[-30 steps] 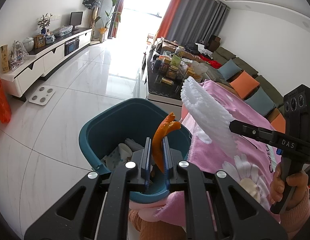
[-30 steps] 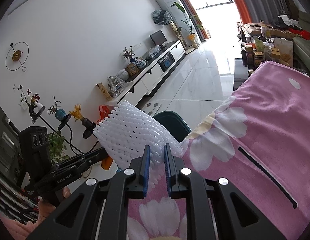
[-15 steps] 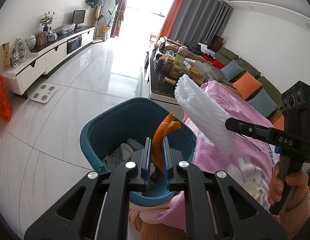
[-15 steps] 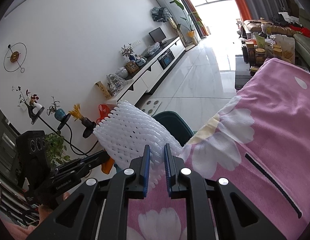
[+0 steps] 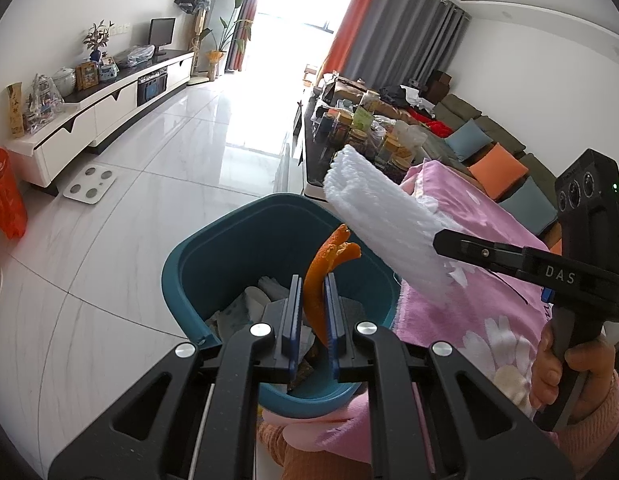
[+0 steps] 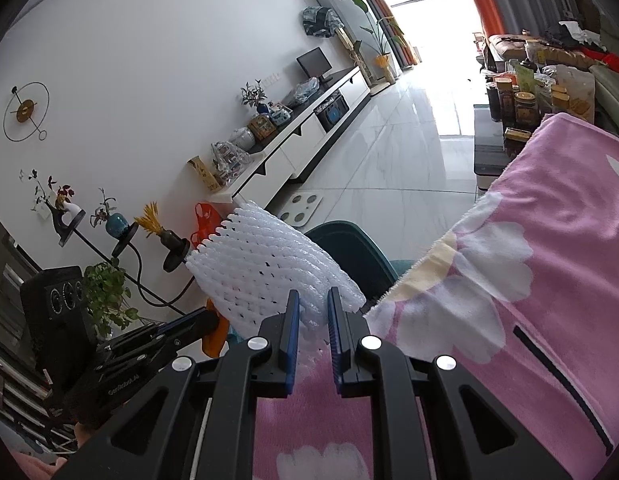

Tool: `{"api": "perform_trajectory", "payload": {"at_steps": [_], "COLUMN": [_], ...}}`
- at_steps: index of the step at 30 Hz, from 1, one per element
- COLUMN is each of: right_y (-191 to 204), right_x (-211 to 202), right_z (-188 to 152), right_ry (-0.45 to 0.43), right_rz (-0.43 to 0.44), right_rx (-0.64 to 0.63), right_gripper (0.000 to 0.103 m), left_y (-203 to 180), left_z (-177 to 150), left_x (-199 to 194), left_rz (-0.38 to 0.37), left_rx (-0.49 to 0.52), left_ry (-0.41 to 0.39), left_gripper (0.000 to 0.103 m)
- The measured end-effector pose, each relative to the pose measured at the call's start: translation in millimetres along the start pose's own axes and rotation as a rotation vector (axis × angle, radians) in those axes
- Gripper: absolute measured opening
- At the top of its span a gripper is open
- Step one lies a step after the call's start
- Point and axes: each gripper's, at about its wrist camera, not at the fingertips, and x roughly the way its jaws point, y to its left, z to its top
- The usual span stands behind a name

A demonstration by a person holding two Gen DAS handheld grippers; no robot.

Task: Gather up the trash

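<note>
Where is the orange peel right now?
In the left wrist view, the orange peel is clamped in the left tongs, held directly over the open teal bin beside the pink blanket.
</note>
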Motion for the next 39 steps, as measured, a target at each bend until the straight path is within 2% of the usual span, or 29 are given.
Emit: {"api": "perform_trajectory", "payload": {"at_steps": [20, 31, 33, 35, 39], "right_y": [12, 10, 10, 12, 11], "right_x": [38, 52, 53, 52, 45], "right_z": [7, 10, 11, 10, 9], "right_ry": [0.061, 0.101, 0.104, 0.100, 0.083], "right_rz": [-0.044, -0.080, -0.083, -0.082, -0.076], "right_rx": [0.004, 0.023, 0.022, 0.016, 0.018], "right_gripper": [0.014, 0.022, 0.025, 0.028, 0.033], "left_y": [7, 12, 12, 13, 13], "left_z": [-1, -3, -5, -5, -8], "left_x": [27, 54, 58, 62, 63], "left_rz": [0.033, 0.002, -0.005, -0.005, 0.004], "left_rx": [-0.012, -0.050, -0.055, -0.061, -0.066], "left_ry": [0.045, 0.096, 0.099, 0.103, 0.098], "left_gripper": [0.011, 0.012, 0.015, 0.024, 0.030]}}
